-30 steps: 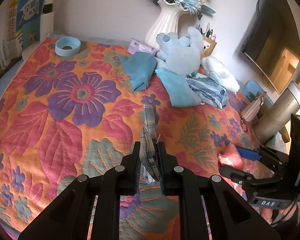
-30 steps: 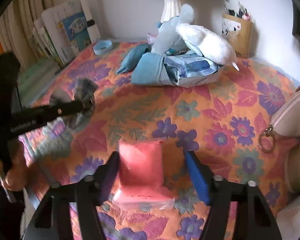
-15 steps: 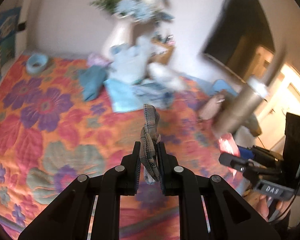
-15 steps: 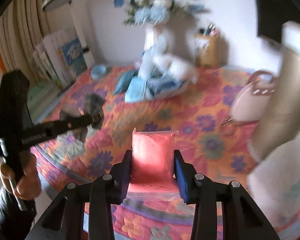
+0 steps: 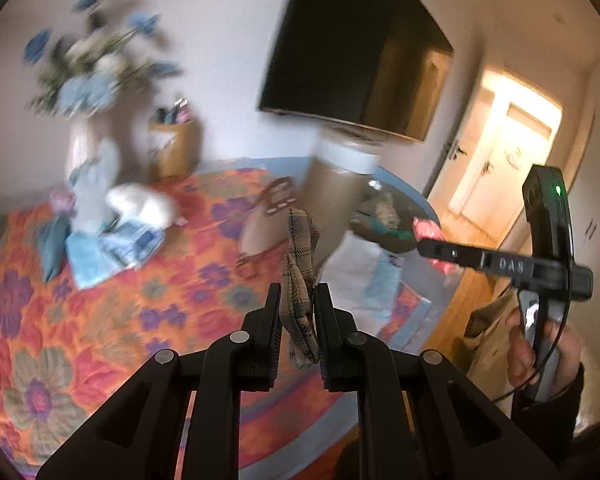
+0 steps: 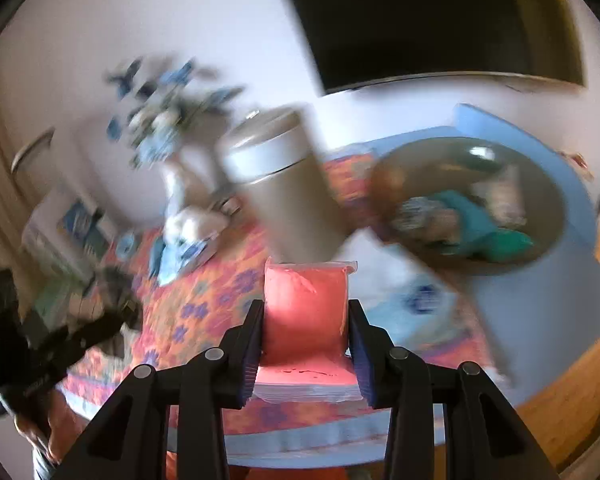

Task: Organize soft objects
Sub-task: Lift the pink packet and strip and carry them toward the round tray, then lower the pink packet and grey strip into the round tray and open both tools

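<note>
My left gripper [image 5: 296,308] is shut on a grey plaid cloth [image 5: 300,264] and holds it up above the flowered bedspread [image 5: 100,312]. My right gripper [image 6: 305,320] is shut on a pink plastic-wrapped pack [image 6: 305,312], held in the air; it also shows at the right of the left wrist view [image 5: 428,232]. A round dark basket [image 6: 472,200] holding several soft items, one teal, sits to the right. A pile of blue cloths and plush toys [image 5: 100,220] lies at the far left by the vase.
A tall silver cylinder bin [image 6: 284,192] stands beside the basket. A beige handbag [image 5: 268,220] lies near it. A white vase of blue flowers [image 5: 88,120] and a pen holder [image 5: 174,148] stand at the back. A dark TV [image 5: 356,64] hangs on the wall.
Both grippers have swung to the right with their loads. The basket and bin have come into view, and the cloth pile has slid to the left. The views are motion-blurred.
</note>
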Available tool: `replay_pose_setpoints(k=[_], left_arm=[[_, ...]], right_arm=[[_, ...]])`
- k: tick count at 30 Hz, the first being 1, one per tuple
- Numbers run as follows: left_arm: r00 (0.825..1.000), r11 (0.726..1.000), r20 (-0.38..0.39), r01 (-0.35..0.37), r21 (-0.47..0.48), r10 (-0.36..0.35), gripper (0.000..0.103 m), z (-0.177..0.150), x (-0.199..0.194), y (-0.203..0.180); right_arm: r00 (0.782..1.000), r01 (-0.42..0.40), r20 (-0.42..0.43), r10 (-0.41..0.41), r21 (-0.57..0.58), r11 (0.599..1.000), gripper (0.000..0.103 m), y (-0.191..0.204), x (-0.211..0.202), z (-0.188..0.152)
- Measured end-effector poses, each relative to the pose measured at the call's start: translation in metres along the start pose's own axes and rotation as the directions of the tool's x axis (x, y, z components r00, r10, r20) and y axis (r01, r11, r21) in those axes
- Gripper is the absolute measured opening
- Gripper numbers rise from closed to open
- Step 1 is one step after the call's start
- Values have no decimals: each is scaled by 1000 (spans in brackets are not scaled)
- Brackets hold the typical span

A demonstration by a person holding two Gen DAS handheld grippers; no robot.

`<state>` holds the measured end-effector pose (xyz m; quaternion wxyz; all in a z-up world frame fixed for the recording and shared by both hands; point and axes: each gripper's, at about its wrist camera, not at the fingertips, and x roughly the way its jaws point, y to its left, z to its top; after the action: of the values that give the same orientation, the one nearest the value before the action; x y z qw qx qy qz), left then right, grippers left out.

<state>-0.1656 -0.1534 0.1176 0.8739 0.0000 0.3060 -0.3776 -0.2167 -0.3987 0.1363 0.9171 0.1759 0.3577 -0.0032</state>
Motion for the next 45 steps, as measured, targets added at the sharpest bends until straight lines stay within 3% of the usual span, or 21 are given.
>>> replay_pose_setpoints(k=[10,16,22,32,34,36,37,38,45], left_arm=[[992,985,-27,125,121,-123,12,40,43,-101],[991,979,-39,133,155,-128,12,73,83,-143],[993,984,-39,119,134,-114,12,105,128,-160],[993,998,-102,56,25,-53,13,127,205,-158],[992,997,-115,61,40,-56,23,126,215,-160],[990,998,-128,59,38,-54,66,125,219,-160],[992,998,-114,55,26,-52,72,124,218,-159],[994,998,-95,57,20,-55,73,123,216,-157],[987,990,-81,142,24,-140,73,122,184,-159]], right_arm=[[991,82,94,-99,174,981,39,-90,-53,2],[982,80,146,-119,246,966,39,-128,-68,18],[971,56,202,-127,323,945,39,-155,-60,50],[981,61,139,-132,428,902,39,-186,1,82],[990,46,101,-100,436,899,39,-196,16,89],[996,24,69,-61,445,895,45,-204,28,92],[997,19,60,-52,453,891,51,-207,30,91],[997,17,61,-51,467,884,60,-210,30,88],[994,-14,99,-44,523,852,61,-222,8,70]])
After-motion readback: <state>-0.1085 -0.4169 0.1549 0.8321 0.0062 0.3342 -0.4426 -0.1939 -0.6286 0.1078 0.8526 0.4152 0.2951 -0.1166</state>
